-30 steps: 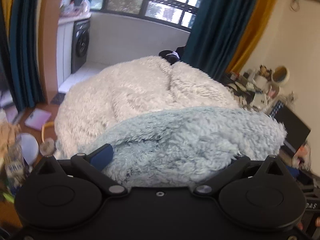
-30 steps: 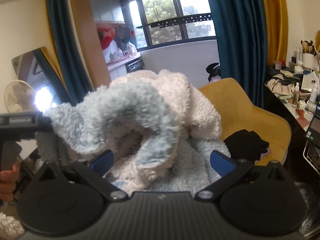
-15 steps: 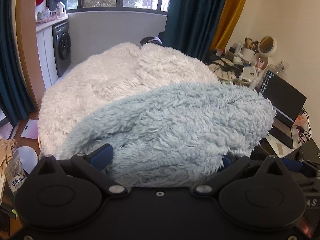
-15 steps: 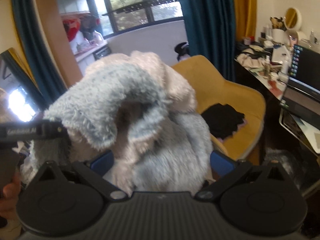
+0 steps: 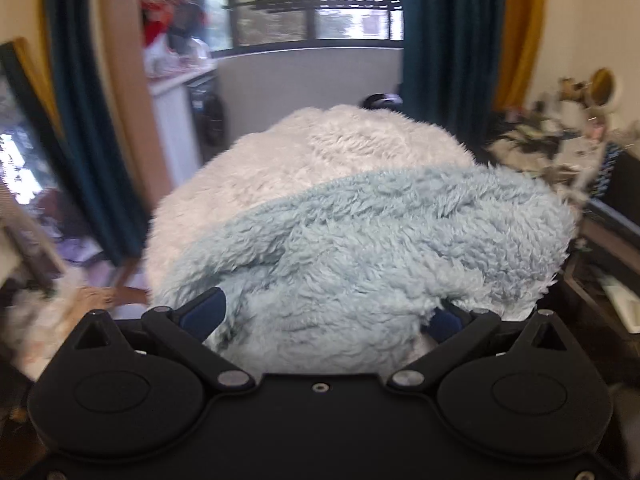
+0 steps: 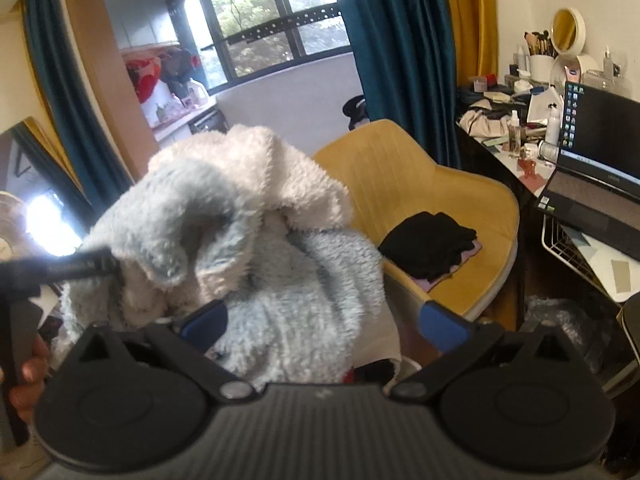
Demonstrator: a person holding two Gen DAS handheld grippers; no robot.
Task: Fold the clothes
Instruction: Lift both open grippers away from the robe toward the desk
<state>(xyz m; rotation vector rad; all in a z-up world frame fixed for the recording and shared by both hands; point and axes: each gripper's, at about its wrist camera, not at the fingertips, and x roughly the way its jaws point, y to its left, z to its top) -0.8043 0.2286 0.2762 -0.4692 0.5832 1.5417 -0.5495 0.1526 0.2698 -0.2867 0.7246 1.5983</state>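
Observation:
A fluffy fleece garment, pale blue and cream [image 5: 360, 232], is held up in the air and fills the left wrist view. My left gripper [image 5: 320, 316] has its wide-set fingers around a thick bunch of the blue fleece; its right fingertip is mostly buried. In the right wrist view the same garment [image 6: 240, 220] hangs bunched at centre left, with the left gripper [image 6: 80, 266] seen from the side, clamped on its left edge. My right gripper [image 6: 324, 324] is open; the fleece lies against its left finger [image 6: 204, 320], and its right finger [image 6: 444, 326] is bare.
A yellow armchair [image 6: 420, 184] stands behind the garment with folded black clothes [image 6: 432, 240] on its seat. A cluttered desk with a laptop [image 6: 592, 184] is at the right. A white wire basket [image 6: 568, 248] hangs at the desk's edge. Teal curtains and a window are behind.
The left wrist view has swung left, toward the window and curtain. The right gripper has drawn back, so the garment looks lower and smaller and more of the armchair shows.

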